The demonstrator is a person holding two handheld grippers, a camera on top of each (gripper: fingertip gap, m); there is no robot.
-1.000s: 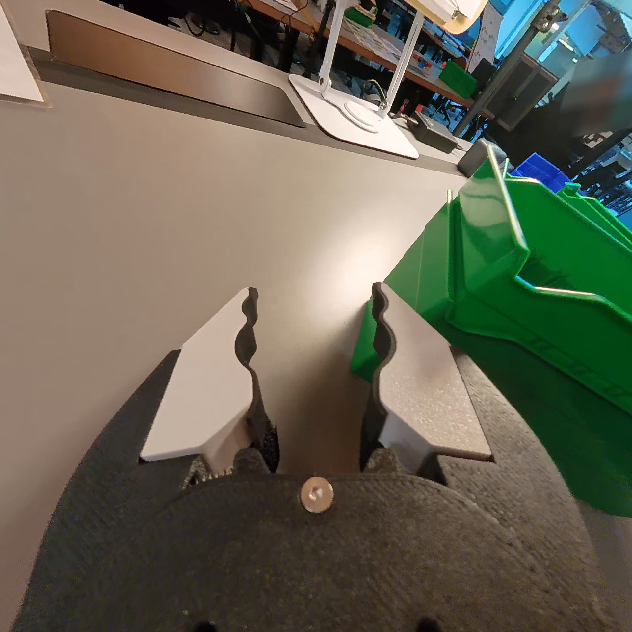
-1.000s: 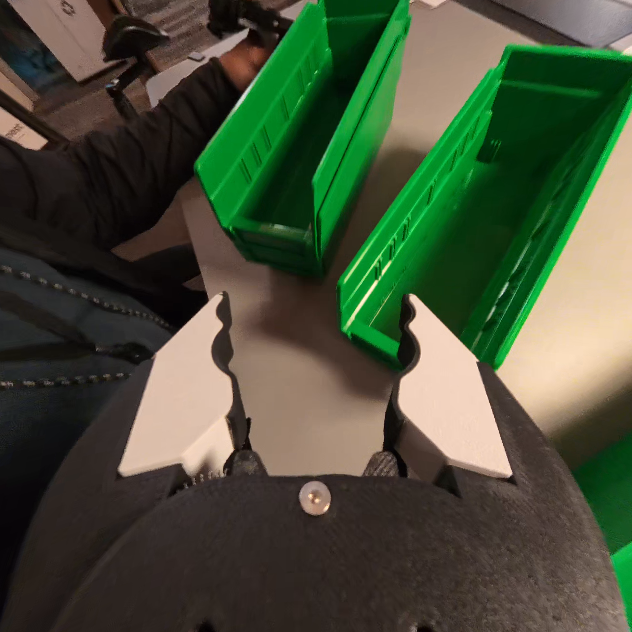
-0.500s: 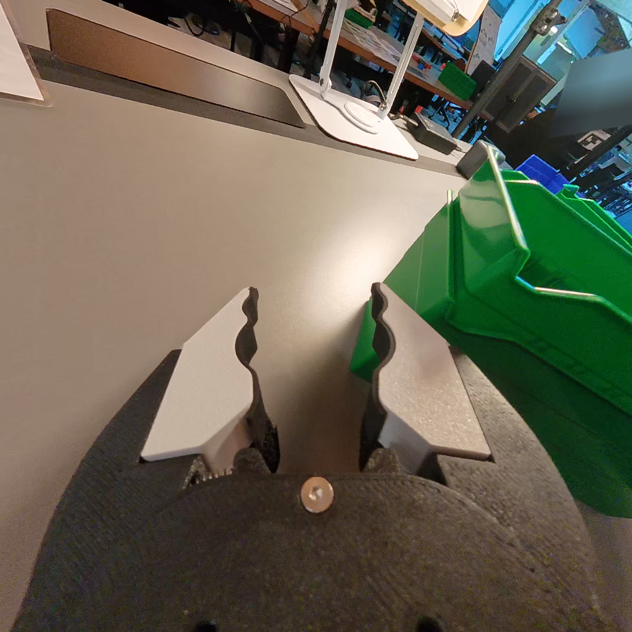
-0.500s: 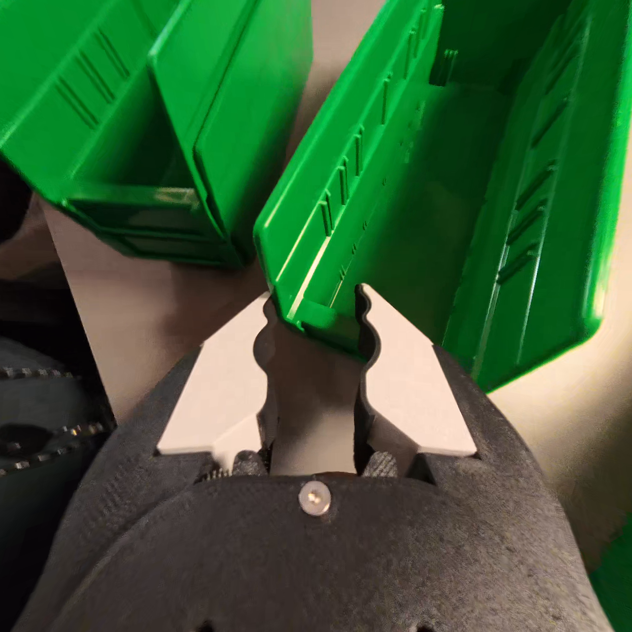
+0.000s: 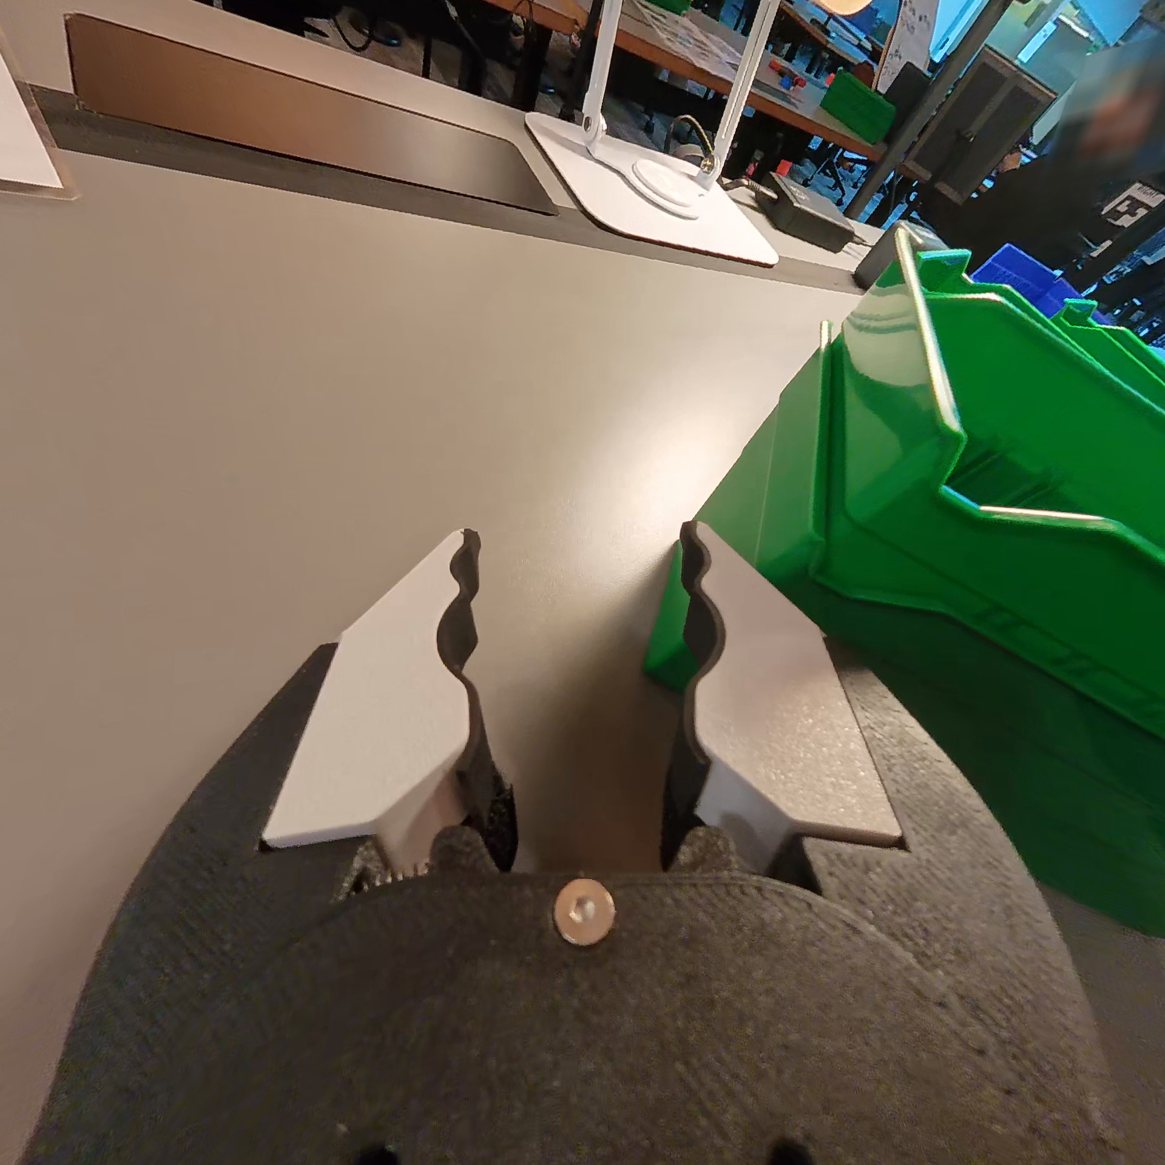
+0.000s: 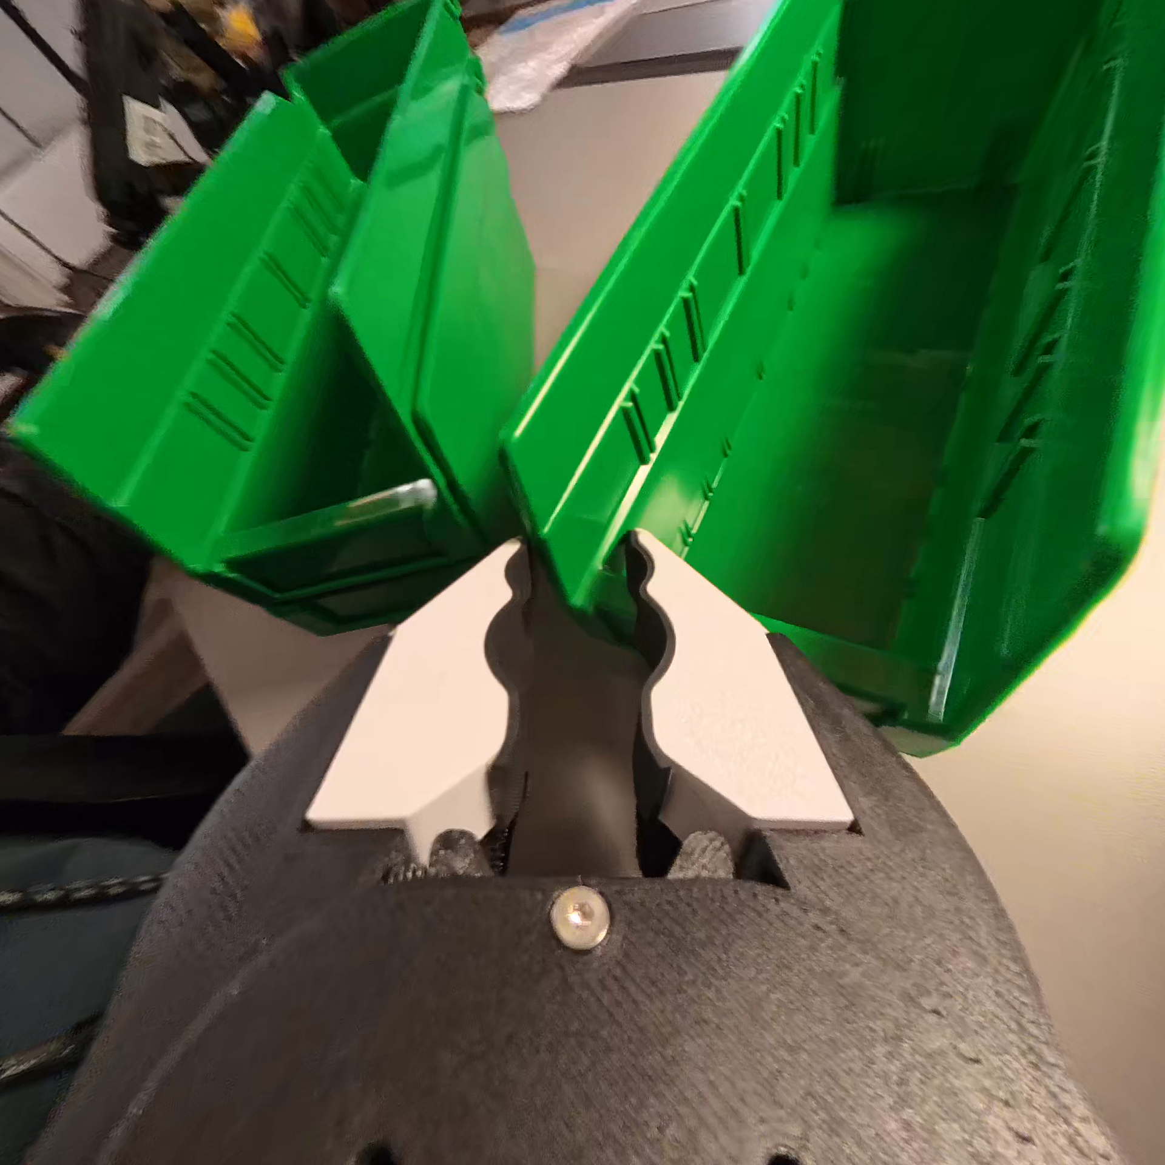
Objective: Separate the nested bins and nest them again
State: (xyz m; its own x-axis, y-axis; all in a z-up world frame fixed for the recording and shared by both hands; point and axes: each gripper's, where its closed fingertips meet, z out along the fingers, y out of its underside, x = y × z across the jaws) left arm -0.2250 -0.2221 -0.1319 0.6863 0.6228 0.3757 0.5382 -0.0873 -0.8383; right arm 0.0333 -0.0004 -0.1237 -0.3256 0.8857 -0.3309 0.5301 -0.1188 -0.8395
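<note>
Two claws are in view, one per wrist camera; the left claw [image 5: 580,536] hovers over the table [image 5: 315,410] with its two fingers spread wide and only bare table surface between them; nothing is gripped. Just to its right stands a stack of green bins [image 5: 945,536], nested one inside another, at least two by the stepped rims; the stack's near corner lies just beside the right finger, and contact cannot be judged. Far ahead of this claw sit one white lamp base [image 5: 649,195] and one black box [image 5: 800,208].

The right claw [image 6: 580,548] has its two fingers closed down on the near corner of a single green bin [image 6: 882,378]; the bin's side wall runs between the pads, the left finger [image 6: 441,681] outside and the right finger inside; the bin stretches ahead and to the right. To the front-left of this claw stands the nested pair of bins [image 6: 284,378], two rims visible, close beside the gripped bin; three bins counted in this view.
</note>
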